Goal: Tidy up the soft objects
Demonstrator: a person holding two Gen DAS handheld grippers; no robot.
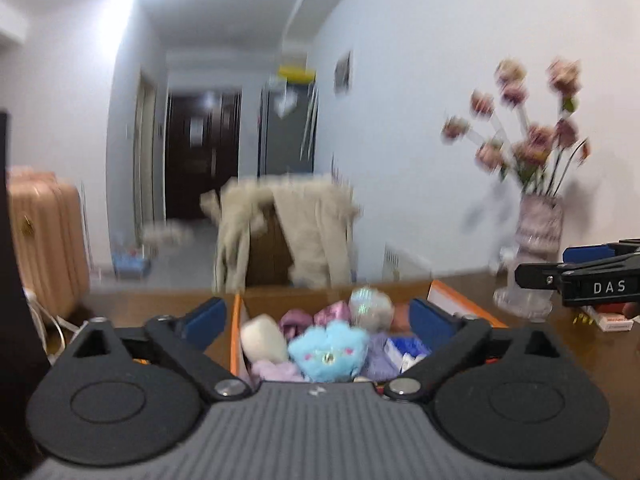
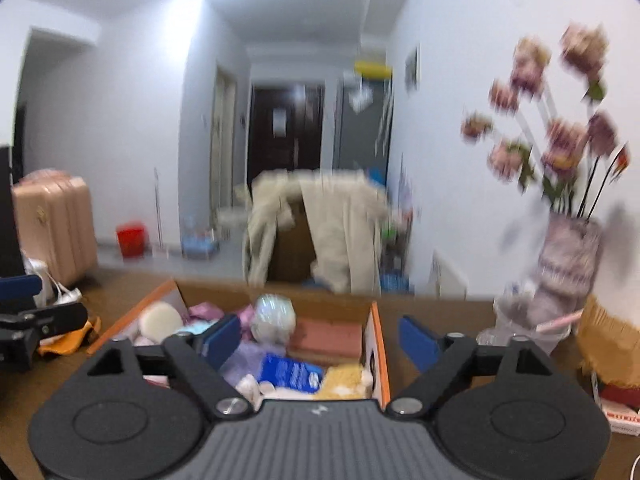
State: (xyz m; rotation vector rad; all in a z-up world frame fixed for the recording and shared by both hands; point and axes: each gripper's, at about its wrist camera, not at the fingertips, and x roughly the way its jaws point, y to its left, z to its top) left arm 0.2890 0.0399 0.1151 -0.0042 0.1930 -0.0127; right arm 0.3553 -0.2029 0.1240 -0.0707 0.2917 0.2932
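Both frames motion-blurred; details soft.

Left gripper (image 1: 320, 316): jaws spread wide, nothing between the pads. Right gripper (image 2: 320, 338): jaws spread too, empty. No earlier view, so only the current state counts.

Cardboard box (image 1: 236, 332) with orange rim sits on the brown tabletop (image 1: 160, 300), lower centre in both frames. Already inside: blue plush (image 1: 328, 350) front and centre, cream round puff (image 1: 262, 338) at left, shiny pale ball (image 1: 370, 306) toward the back, pink satin pieces (image 1: 336, 312) behind the plush, lilac fluffy items low in the pile. Right wrist view adds a brown pad (image 2: 326, 338), a blue packet (image 2: 290, 374) and a yellow fuzzy piece (image 2: 348, 378) in the right end of the box.

Likely step: release done, clearing away for the next item, or wrapping up. Judgement only.

To do it well:
- Lift clear of the box rim before swinging sideways; jaws wide, easy to snag the cardboard wall.
- Mind the vase of flowers (image 2: 568, 256) at right of frame, near the right jaw path; glass base looks tippy.
- Orange cloth (image 2: 68, 340) at lower left of the right view, outside the box beside the other gripper, looks like a remaining candidate. Pinch at a bunched fold, not a flat edge.
- Drop into the emptier right end; left side already heaped.
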